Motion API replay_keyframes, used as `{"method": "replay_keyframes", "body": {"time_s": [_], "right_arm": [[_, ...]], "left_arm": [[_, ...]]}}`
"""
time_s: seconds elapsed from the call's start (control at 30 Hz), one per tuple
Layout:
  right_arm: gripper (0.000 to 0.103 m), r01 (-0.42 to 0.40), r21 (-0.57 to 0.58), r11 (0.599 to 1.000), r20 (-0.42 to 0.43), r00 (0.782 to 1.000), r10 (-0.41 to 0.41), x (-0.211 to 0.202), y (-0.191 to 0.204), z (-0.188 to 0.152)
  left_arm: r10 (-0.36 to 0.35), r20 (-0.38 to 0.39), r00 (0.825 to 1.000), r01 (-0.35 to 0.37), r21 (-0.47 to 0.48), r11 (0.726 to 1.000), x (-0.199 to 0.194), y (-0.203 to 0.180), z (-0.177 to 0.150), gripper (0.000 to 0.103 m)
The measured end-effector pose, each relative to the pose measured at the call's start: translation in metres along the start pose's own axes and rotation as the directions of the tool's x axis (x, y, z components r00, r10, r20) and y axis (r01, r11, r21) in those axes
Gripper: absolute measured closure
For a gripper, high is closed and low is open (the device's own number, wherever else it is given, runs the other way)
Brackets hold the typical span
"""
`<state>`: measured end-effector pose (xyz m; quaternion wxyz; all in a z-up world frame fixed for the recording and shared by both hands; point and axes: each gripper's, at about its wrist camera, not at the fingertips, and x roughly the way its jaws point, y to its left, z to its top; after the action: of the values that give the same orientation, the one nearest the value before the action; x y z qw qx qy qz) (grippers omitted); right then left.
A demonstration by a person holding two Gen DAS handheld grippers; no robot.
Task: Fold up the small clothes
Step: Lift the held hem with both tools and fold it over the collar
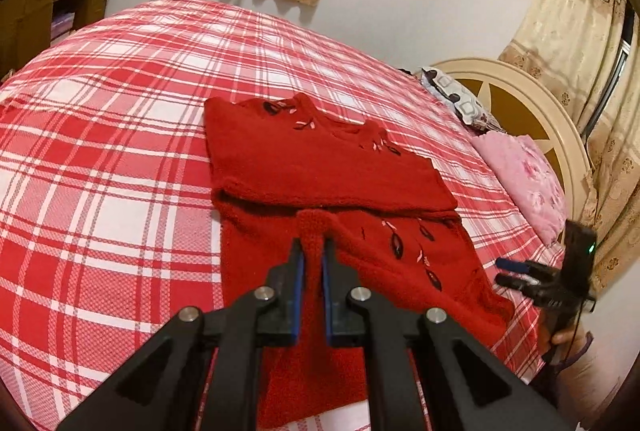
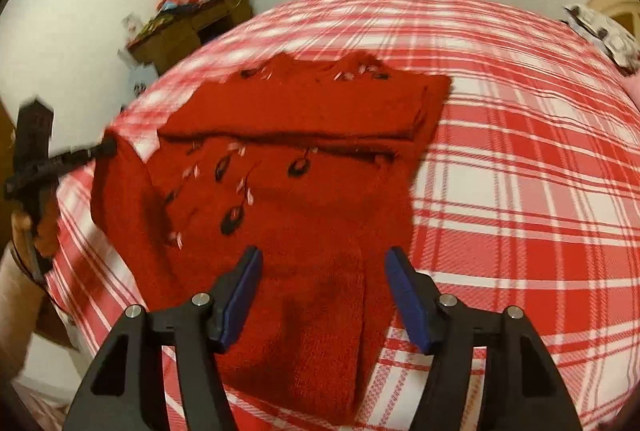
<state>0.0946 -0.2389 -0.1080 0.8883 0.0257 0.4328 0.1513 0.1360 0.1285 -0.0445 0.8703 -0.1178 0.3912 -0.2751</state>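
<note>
My left hand-held gripper (image 1: 311,251) is clamped on a raised pinch of the red knit sweater (image 1: 320,167) lying mid-bed (image 1: 100,151), my right hand-held gripper (image 2: 322,295) gapes empty at 6 o'clock, so a one-sided pull could drag the folded half askew.

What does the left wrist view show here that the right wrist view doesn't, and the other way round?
Only the left wrist view shows the left gripper pinching a raised ridge of the red sweater, plus the pink pillow and headboard. Only the right wrist view shows the right gripper open above the sweater's near end, gripping nothing. Both show the sweater partly folded on the plaid bedspread, and the wooden desk.
</note>
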Motion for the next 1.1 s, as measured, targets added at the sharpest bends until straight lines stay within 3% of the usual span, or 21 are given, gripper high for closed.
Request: {"method": "replay_keyframes", "body": {"time_s": [0.13,0.17,0.2,0.23,0.27,0.3,0.6,1.1], "right_arm": [[0.039,0.031,-0.068,0.997,-0.070,0.997,-0.035,0.026,0.009,-0.009],[0.042,0.057,-0.116,0.992,-0.045,0.997,-0.063,0.025,0.016,-0.013],[0.056,0.065,-0.145,0.987,-0.041,0.997,-0.071,0.023,0.019,-0.013],[0.065,0.061,-0.159,0.985,-0.047,0.997,-0.069,0.022,0.023,-0.013],[0.088,0.064,-0.160,0.985,-0.053,0.996,-0.073,0.019,0.025,-0.013],[0.094,0.083,-0.169,0.982,-0.050,0.994,-0.093,0.014,0.028,-0.011],[0.094,0.076,-0.155,0.985,0.153,0.987,-0.052,-0.055,0.033,0.040],[0.094,0.204,-0.123,0.971,0.241,0.955,-0.170,-0.026,0.006,0.126]], "left_arm": [[0.006,-0.006,1.000,-0.006,0.005,1.000,0.000,-0.001,-0.001,0.095],[0.009,-0.008,1.000,-0.009,0.006,1.000,0.001,-0.001,-0.001,0.095],[0.011,-0.009,1.000,-0.011,0.004,1.000,0.001,-0.001,-0.001,0.095],[0.013,-0.010,1.000,-0.013,0.000,1.000,0.002,-0.001,-0.002,0.095],[0.012,-0.011,1.000,-0.012,-0.003,1.000,0.002,-0.001,-0.002,0.095],[0.012,-0.011,1.000,-0.012,-0.005,1.000,0.001,-0.002,-0.002,0.095],[0.008,0.021,1.000,-0.007,-0.030,1.000,-0.005,0.002,0.013,0.095],[0.070,0.056,0.996,-0.064,-0.093,0.994,0.027,0.028,0.078,0.095]]}}
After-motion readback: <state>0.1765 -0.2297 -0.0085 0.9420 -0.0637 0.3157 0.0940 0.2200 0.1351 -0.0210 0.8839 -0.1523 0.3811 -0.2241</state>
